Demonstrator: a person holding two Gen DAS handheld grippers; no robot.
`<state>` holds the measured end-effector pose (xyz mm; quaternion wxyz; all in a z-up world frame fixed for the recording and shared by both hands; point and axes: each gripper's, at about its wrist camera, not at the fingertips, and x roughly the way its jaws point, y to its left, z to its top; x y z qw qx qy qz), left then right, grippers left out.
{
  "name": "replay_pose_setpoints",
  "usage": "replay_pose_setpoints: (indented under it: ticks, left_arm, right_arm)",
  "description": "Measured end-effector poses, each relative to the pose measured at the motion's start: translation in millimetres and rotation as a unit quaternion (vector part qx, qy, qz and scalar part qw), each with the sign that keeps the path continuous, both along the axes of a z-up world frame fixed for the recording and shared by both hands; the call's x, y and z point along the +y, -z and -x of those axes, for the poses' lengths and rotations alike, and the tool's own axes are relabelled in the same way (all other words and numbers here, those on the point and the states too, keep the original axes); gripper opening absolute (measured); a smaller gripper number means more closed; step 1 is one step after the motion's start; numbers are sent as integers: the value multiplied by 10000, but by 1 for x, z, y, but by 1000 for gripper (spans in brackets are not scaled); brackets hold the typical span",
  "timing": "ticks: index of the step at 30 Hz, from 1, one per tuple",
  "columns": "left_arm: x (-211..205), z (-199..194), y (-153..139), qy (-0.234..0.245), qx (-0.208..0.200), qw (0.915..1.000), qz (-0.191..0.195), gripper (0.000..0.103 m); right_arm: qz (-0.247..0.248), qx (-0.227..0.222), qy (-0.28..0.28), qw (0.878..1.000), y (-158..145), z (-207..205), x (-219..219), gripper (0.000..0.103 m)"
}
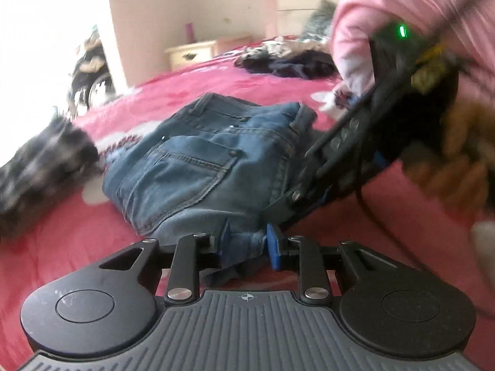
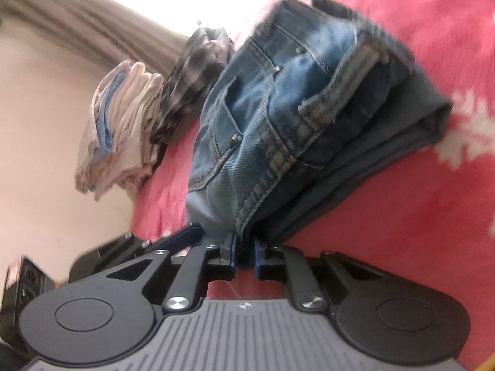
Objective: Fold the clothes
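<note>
A: While your left gripper (image 1: 246, 241) sits low at the near edge of the folded blue denim jeans (image 1: 204, 167), its blue pads (image 1: 273, 247) stand narrow with a bunch of denim between them, and they look pressed on the cloth.

B: And your right gripper (image 2: 244, 255)? From its own camera the fingers are nearly together, with the jeans' (image 2: 278, 117) bottom edge hanging into the gap. Whether those pads actually bite the fabric, I cannot tell.

A: Agreed. The jeans lie as a thick folded bundle, back pocket up, on the pink bedspread with white flower shapes (image 1: 355, 247).

B: In the left view your right gripper (image 1: 294, 204) comes in from the right, tip at the jeans' side, under your pink sleeve (image 1: 402, 6).

A: Beside the jeans, a folded black-and-white checked garment (image 2: 191, 83), then a stack of folded white cloth (image 2: 120, 126) just past it.

B: Far back, a dark heap of unfolded clothes (image 1: 287, 58) near a cream bedside cabinet (image 1: 191, 52).
</note>
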<state>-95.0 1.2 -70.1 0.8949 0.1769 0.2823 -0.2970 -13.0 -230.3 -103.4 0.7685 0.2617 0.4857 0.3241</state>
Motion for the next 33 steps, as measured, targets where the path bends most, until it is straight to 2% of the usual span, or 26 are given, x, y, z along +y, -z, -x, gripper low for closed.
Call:
replay_pose_setpoints:
  ticks: [2,4,6,9,11,12,13,15,18,19,22,24,25,28,32,33]
  left_arm:
    - [3,-2,0,13,39,10000,29,25]
    - [4,-3,2,25,63,10000,20,25]
    - [4,-2,4,60,49,10000,-33,25]
    - [3,-2,7,98,58,9999,-51,26]
    - [4,1,7,118,43,9999,-74,26]
    - [4,2,8,132,30,9999,-95,26]
    - [4,3,8,153,22,9998,-118,26]
    - [4,2,11,205,87,9997,-133,26]
    - [3,5,13,241,-16,9995,-201,28]
    - [3,5,13,240,-15,9995,-192,28]
    - [5,5,12,219,28,9997,-136,28]
    - [6,4,13,226,22,9996,-136,28]
    - [6,4,13,222,22,9997,-130,28]
    - [5,4,13,236,64,9997,-93,28]
    - [6,4,12,241,48,9996,-105,30]
    - [6,4,12,243,46,9996,-108,30]
  right_arm:
    - [127,-389,-226,9989,-18,6,-4,12]
    - [159,-1005,-453,9938,-44,13,-6,12]
    - [386,-1698,-528,9833,-66,16,0,12]
    - [1113,-2493,-510,9606,-79,14,15,12]
    - [1764,-2561,-516,9490,-65,8,23,10]
    - [2050,-2508,-574,9444,-52,6,26,2]
    - [2184,-2503,-623,9412,-38,5,25,0]
    - [1933,-2448,-488,9488,-26,5,18,0]
    - [1917,-2195,-336,9560,-40,0,21,0]
    - [1883,-2296,-316,9544,-48,2,23,1]
    - [2084,-3044,-171,9293,-71,7,27,2]
    - [2398,-3026,-174,9223,-63,2,28,2]
    - [2609,-2848,-187,9222,-50,-3,27,0]
    - [2572,-2866,-7,9229,-32,-5,17,0]
    - [2310,-2752,109,9332,-58,-13,19,0]
    - [2307,-2896,106,9289,-65,-12,21,0]
